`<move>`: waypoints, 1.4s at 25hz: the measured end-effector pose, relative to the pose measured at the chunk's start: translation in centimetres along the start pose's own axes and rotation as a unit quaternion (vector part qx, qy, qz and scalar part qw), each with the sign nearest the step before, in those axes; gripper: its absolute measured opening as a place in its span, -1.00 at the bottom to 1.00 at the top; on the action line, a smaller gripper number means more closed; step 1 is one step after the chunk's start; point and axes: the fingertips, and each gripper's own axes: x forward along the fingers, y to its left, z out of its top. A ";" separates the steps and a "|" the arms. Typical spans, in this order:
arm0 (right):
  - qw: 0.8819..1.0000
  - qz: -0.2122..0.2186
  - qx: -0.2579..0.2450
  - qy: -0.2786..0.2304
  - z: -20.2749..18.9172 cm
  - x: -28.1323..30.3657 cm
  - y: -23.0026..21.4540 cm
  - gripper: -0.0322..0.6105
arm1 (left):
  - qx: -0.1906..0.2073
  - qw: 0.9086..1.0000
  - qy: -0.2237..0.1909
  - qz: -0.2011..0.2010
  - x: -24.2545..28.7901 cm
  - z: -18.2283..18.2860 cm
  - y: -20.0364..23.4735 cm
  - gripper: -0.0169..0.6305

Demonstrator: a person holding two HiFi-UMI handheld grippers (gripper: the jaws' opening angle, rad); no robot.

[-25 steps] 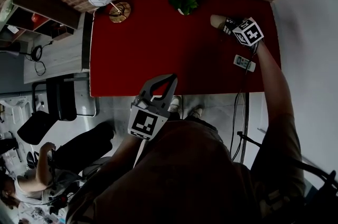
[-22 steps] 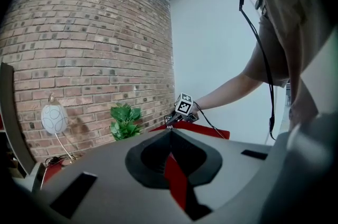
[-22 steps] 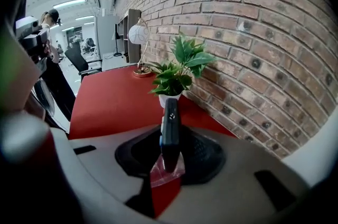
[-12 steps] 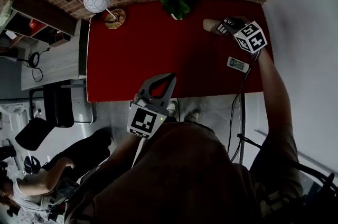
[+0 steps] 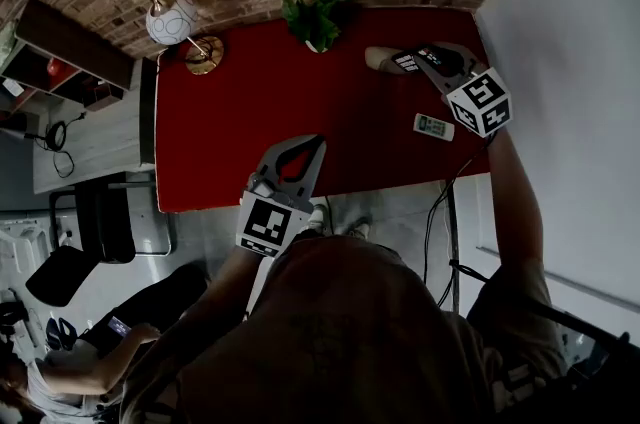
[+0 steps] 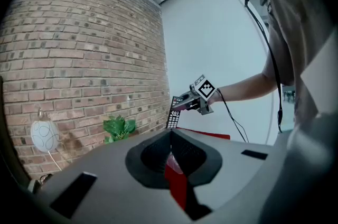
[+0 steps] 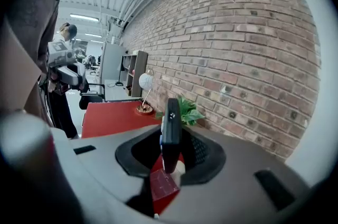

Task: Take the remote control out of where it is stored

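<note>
Ann: Right gripper [image 5: 425, 60] has come up off the tabletop [image 5: 250, 112] since a second ago, carrying the remote [image 5: 405, 63] with it. The left gripper [image 5: 318, 144] has barely shifted.

Bo: Is the grip sound?

Ann: Yes. Its fingers [image 7: 199, 150] are clamped on one end of the remote, which hangs in the air by the tan holder [image 5: 376, 59], at 2 o'clock from the tabletop's middle.

Bo: So it's out?

Ann: I'd judge so. From the left gripper view it hangs clear above the red surface, though that view hides the holder. What's left looks like carrying it off and setting it down.

Bo: And the left gripper?

Ann: Fingers together, nothing between them, idle over the 6 o'clock edge.

Bo: Anything in the way?

Ann: A small remote [image 5: 432, 126] lies at 3 o'clock, just beside the right gripper's cube [image 5: 480, 102]. The plant [image 5: 315, 0] at 12 and the lamp [image 5: 168, 20] at 10 are well apart from it. Toward 9 the tabletop is open.
</note>
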 end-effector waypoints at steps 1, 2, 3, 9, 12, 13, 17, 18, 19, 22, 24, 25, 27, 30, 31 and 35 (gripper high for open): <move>1.000 -0.005 0.000 -0.009 0.6 -0.7 0.2 -0.60 | -0.003 1.000 -0.004 0.000 0.1 0.3 0.1 -0.91; 1.000 -0.009 0.000 -0.018 1.2 -1.5 0.3 -0.60 | -0.006 1.000 -0.008 -0.001 0.2 0.6 0.1 -0.91; 0.999 -0.015 0.000 -0.028 1.8 -2.3 0.5 -0.60 | -0.005 1.000 -0.011 -0.001 0.3 0.9 0.2 -0.91; 0.993 -0.055 -0.008 -0.100 6.0 -7.5 1.9 -0.60 | 0.010 1.000 -0.021 -0.001 0.7 1.8 0.8 -0.91; 0.988 -0.077 -0.012 -0.130 7.7 -10.1 2.8 -0.60 | 0.008 1.000 -0.027 0.004 0.7 2.3 1.2 -0.91; 0.986 -0.088 -0.011 -0.138 8.1 -11.0 3.0 -0.60 | 0.007 1.000 -0.029 0.006 0.8 2.5 1.4 -0.91; 0.978 -0.124 -0.005 -0.168 9.5 -14.5 4.1 -0.60 | 0.016 0.999 -0.035 0.004 1.0 3.4 1.6 -0.91; 0.976 -0.133 -0.007 -0.172 9.7 -15.4 4.4 -0.60 | 0.018 0.999 -0.037 0.002 1.0 3.6 1.7 -0.91; 0.974 -0.141 -0.007 -0.176 9.8 -16.1 4.6 -0.60 | 0.019 0.999 -0.040 0.002 1.0 3.8 1.7 -0.91; 0.969 -0.157 0.012 -0.188 10.2 -18.3 5.6 -0.60 | 0.019 0.999 -0.046 -0.001 1.1 4.5 1.8 -0.91; 0.966 -0.167 0.017 -0.198 10.5 -19.7 6.5 -0.60 | 0.024 0.998 -0.053 -0.004 1.1 5.2 1.6 -0.91; 0.964 -0.172 0.013 -0.202 10.6 -20.4 6.9 -0.60 | 0.028 0.998 -0.056 -0.006 1.1 5.7 1.5 -0.91; 0.961 -0.181 0.005 -0.210 10.5 -21.7 7.8 -0.60 | 0.034 0.998 -0.060 -0.011 1.0 6.4 0.9 -0.91; 0.955 -0.194 0.002 -0.224 10.5 -23.3 8.8 -0.60 | 0.052 0.996 -0.076 -0.014 0.9 7.7 0.3 -0.92; 0.953 -0.199 0.003 -0.227 10.5 -23.7 9.1 -0.60 | 0.062 0.994 -0.084 -0.015 0.9 8.3 0.1 -0.91; 0.950 -0.201 0.015 -0.239 10.6 -24.8 10.4 -0.60 | 0.091 0.991 -0.100 -0.022 1.1 9.5 -0.2 -0.91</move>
